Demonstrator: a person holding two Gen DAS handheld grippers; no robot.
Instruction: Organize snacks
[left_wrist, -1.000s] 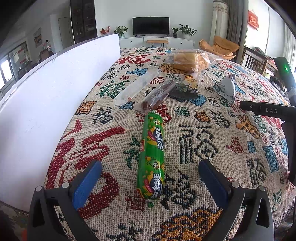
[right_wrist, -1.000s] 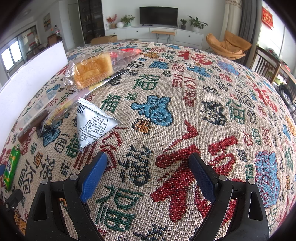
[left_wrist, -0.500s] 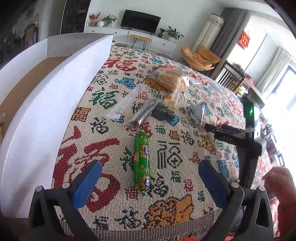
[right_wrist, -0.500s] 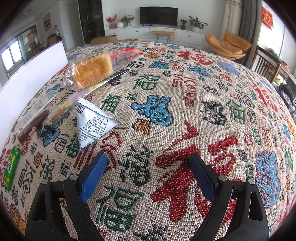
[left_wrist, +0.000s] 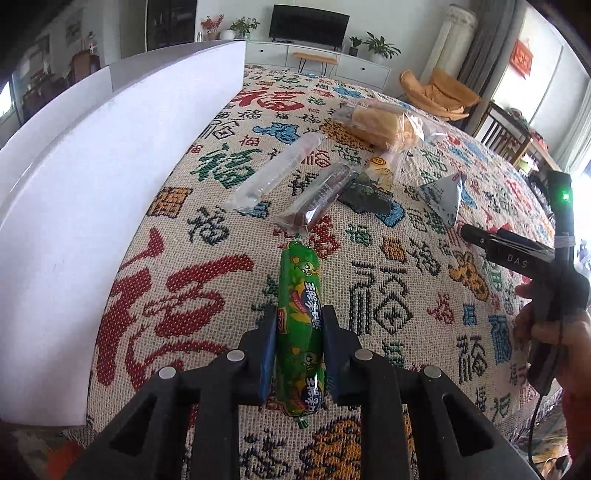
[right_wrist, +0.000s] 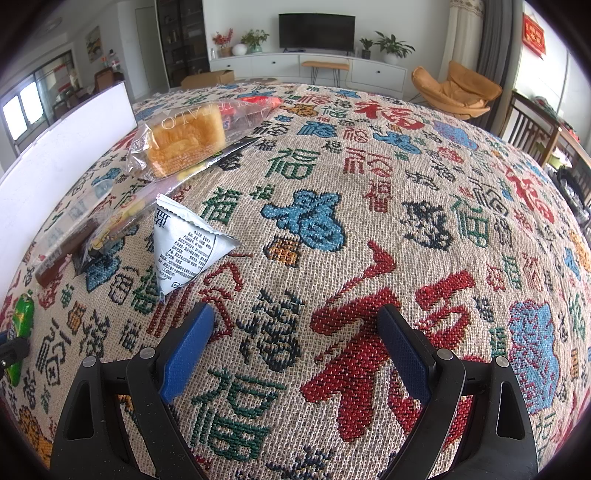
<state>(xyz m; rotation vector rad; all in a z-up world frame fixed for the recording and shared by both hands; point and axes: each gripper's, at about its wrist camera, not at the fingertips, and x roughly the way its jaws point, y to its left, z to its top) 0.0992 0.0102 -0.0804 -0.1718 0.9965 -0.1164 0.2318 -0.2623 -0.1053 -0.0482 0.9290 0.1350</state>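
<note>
A green sausage stick (left_wrist: 298, 273) lies lengthwise on the patterned tablecloth (left_wrist: 388, 302). My left gripper (left_wrist: 300, 314) is closing its jaws on the sausage's near half, and both blue pads press its sides. The sausage also shows at the left edge of the right wrist view (right_wrist: 20, 317). My right gripper (right_wrist: 295, 314) hovers open over bare cloth, with a white triangular packet (right_wrist: 188, 243) just beyond its left finger. Farther back lie a bagged bread (left_wrist: 380, 125), a clear stick packet (left_wrist: 277, 170), a brown bar (left_wrist: 317, 195) and a dark and yellow packet (left_wrist: 373, 181).
A tall white box wall (left_wrist: 92, 166) runs along the table's left side. A person's hand (left_wrist: 546, 332) holds the right gripper's handle at the right. The table's near edge lies just below the left gripper. Chairs and a TV cabinet stand behind.
The left gripper went from wide open to closed on the green sausage, and its view shifted and tilted. The right gripper has kept still and open.
</note>
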